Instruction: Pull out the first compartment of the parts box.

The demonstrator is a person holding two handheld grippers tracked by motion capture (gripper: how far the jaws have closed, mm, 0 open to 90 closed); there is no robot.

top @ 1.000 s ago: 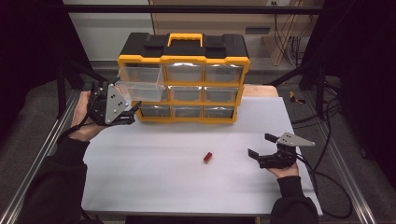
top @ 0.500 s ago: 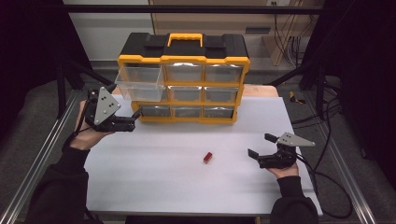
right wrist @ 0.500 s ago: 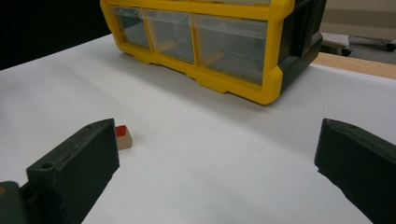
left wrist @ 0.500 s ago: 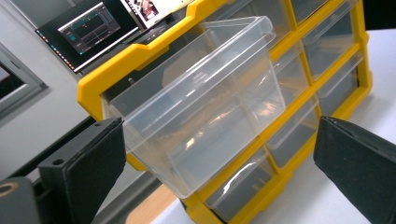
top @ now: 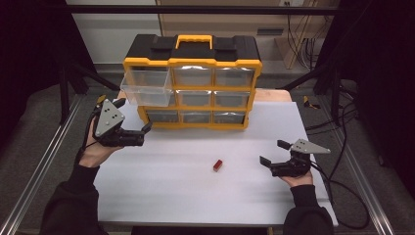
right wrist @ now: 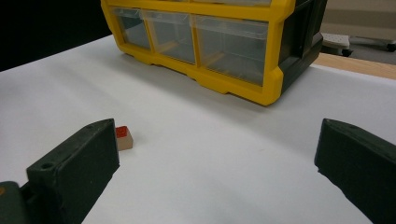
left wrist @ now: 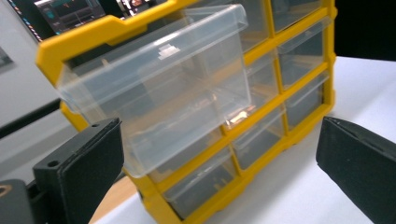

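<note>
Drawer (top: 147,88) of clear plastic, the top one at the left end of the yellow and black organizer (top: 193,81), stands pulled well out of its slot and looks empty. The left gripper (top: 142,133), which was up against it a second ago, has let go: its jaws have just been opening, now stand wide with nothing between them, and the hand has drawn back a little toward the worktop's left edge. In the left gripper view the drawer hangs free ahead, touched by neither jaw. That likely means the opening step is done and the drawer is ready to receive something.

Small red block (top: 218,165) lies alone on the white worktop (top: 186,196), near the middle and toward the near edge, well apart from the organizer. The right gripper (top: 274,157) rests near the right edge, jaws wide and empty, the block just beside its left jaw in its own view. Nothing lies between block and drawer; the drawer's raised front wall must be cleared.
</note>
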